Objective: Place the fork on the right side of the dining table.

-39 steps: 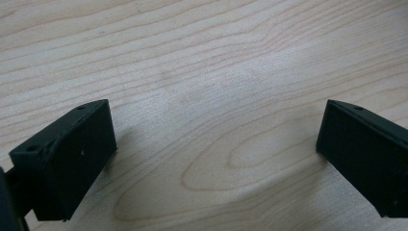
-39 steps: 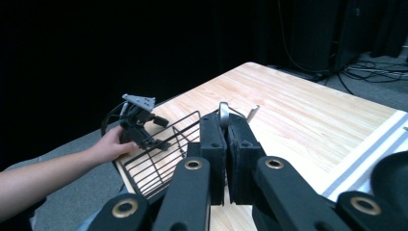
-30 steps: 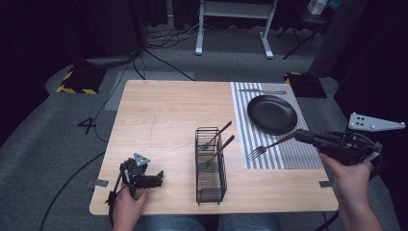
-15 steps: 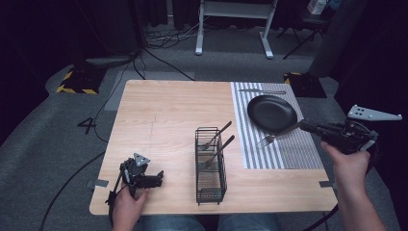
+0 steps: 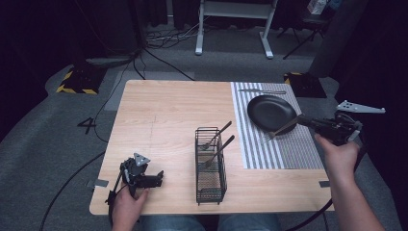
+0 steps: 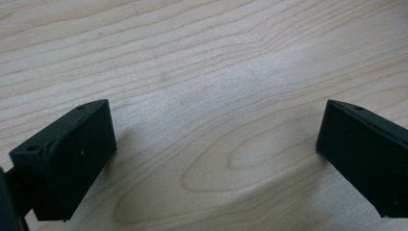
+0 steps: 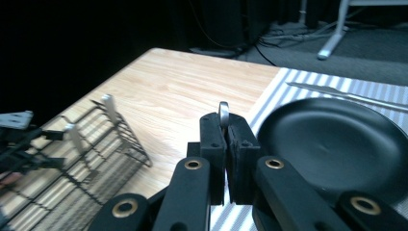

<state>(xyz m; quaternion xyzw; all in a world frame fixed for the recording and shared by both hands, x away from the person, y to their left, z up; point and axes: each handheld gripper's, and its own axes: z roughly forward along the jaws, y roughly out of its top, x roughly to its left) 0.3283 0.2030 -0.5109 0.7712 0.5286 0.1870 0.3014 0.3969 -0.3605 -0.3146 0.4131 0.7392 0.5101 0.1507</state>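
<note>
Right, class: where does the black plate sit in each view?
High view: black plate at far right, on the striped mat.
Right gripper view: black plate right of the claw, on that mat.
Left gripper view: faces the wooden table up close.
Shared landmark: the striped mat.

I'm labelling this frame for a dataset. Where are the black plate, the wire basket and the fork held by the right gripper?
black plate (image 5: pixel 269 111), high view, its centre.
wire basket (image 5: pixel 210 185), high view, its mesh floor.
fork (image 5: pixel 279 131), high view, mid-handle over the plate's near rim.
</note>
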